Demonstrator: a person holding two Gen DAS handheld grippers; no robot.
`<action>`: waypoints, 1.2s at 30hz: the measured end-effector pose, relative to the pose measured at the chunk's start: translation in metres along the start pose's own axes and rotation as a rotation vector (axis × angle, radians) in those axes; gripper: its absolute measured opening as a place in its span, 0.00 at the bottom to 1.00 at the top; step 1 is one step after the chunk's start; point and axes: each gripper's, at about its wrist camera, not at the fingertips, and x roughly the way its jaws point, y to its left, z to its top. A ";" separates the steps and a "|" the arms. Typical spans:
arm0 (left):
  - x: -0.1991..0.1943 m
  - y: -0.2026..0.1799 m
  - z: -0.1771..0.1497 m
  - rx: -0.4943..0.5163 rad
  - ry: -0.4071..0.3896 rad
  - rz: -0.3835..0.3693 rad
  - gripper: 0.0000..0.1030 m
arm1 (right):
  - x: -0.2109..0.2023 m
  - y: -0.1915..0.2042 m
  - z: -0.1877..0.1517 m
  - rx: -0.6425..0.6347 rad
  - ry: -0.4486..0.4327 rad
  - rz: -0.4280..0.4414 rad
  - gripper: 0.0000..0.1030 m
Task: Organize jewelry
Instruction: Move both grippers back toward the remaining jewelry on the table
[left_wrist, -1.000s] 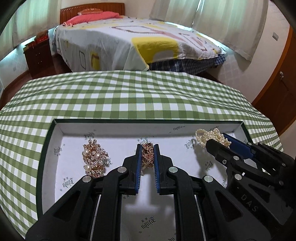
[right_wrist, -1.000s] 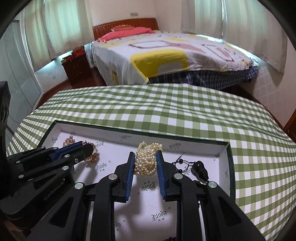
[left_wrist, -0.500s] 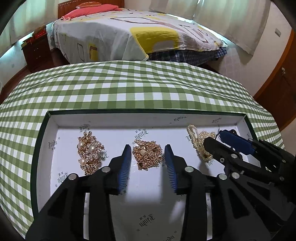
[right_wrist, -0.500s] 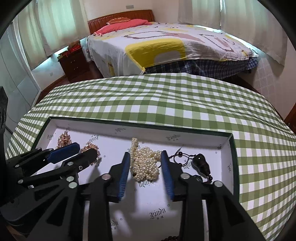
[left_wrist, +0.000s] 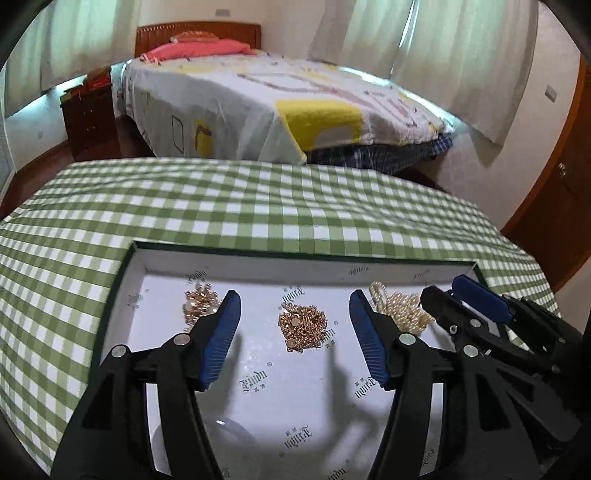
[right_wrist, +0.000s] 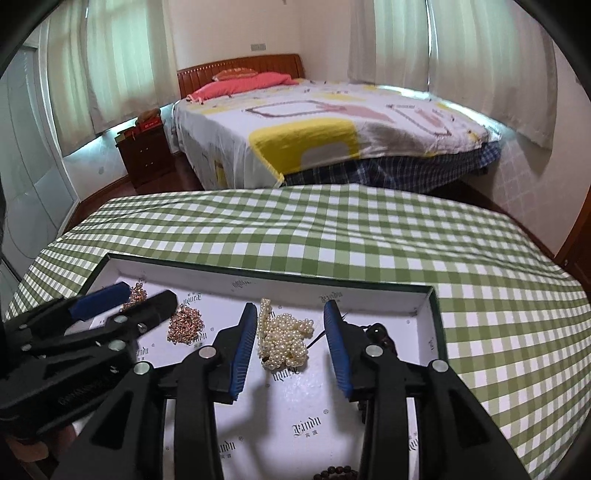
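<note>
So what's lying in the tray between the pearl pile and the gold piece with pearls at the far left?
The gold chain pile lies between the pearl pile and the gold pearl piece, apart from both, on the tray. The left wrist view shows it best.

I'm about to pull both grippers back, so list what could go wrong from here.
1. The left gripper is opening around the gold chain; a link snagged on a pad could drag it.
2. The pearls lie loosely heaped between the opening right gripper pads and could spread.
3. The grippers sit close together and might collide.
</note>
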 end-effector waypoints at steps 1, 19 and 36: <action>-0.008 0.001 -0.001 -0.003 -0.024 0.002 0.58 | -0.003 0.000 -0.001 -0.003 -0.008 -0.002 0.39; -0.138 0.024 -0.059 -0.004 -0.255 0.063 0.58 | -0.114 0.013 -0.051 -0.009 -0.191 -0.011 0.43; -0.165 0.037 -0.149 0.028 -0.168 0.122 0.58 | -0.157 0.011 -0.126 -0.009 -0.195 -0.033 0.43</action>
